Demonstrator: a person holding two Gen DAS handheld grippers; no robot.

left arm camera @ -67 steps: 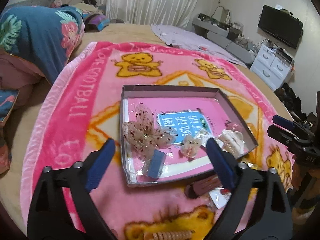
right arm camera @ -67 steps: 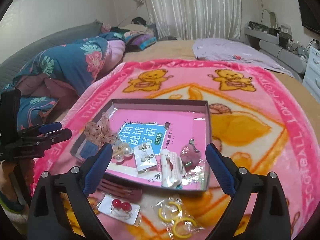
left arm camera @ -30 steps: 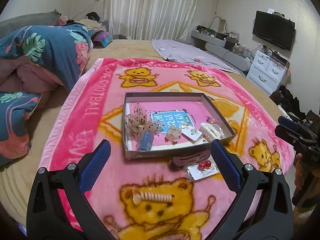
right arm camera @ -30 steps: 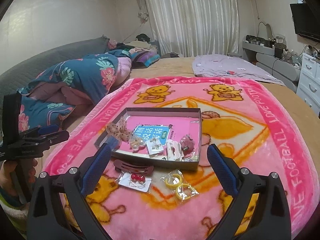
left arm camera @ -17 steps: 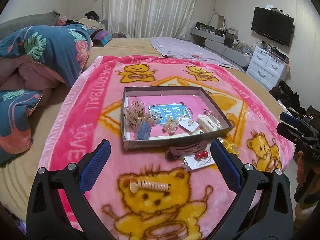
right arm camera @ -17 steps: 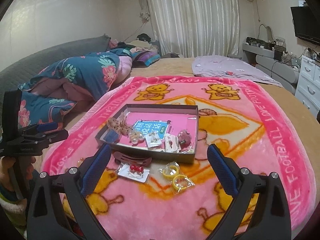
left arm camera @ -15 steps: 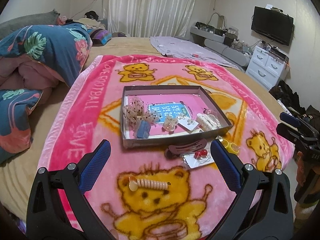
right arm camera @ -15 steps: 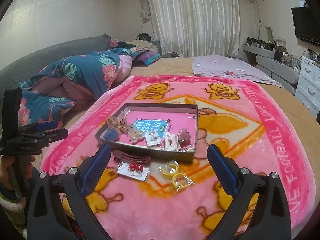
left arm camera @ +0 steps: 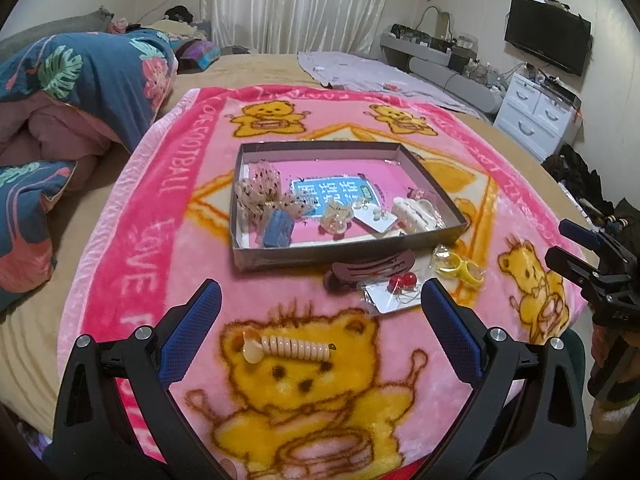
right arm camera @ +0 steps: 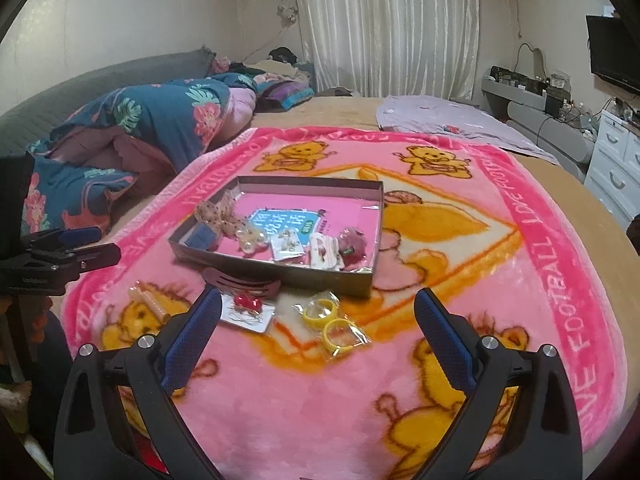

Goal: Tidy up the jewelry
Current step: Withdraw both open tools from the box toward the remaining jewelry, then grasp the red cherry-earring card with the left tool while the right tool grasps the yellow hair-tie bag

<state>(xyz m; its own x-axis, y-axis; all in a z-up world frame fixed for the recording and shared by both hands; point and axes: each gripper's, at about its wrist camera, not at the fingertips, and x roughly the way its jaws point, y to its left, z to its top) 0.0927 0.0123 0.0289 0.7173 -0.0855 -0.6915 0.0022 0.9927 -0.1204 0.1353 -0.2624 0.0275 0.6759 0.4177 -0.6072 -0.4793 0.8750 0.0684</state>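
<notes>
You hover between pickups with both tongs, left [left arm camera: 320, 320] and right [right arm camera: 318, 322], spread and empty; next, lower onto the beige spiral hair tie [left arm camera: 294, 347] for the box [left arm camera: 340, 254].

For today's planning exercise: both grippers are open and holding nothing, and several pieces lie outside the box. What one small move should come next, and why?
Probably lower the left gripper onto the beige spiral hair clip. It lies alone on the blanket, right between that gripper's open fingers and outside the box, while the right gripper is nearer the yellow rings.
</notes>
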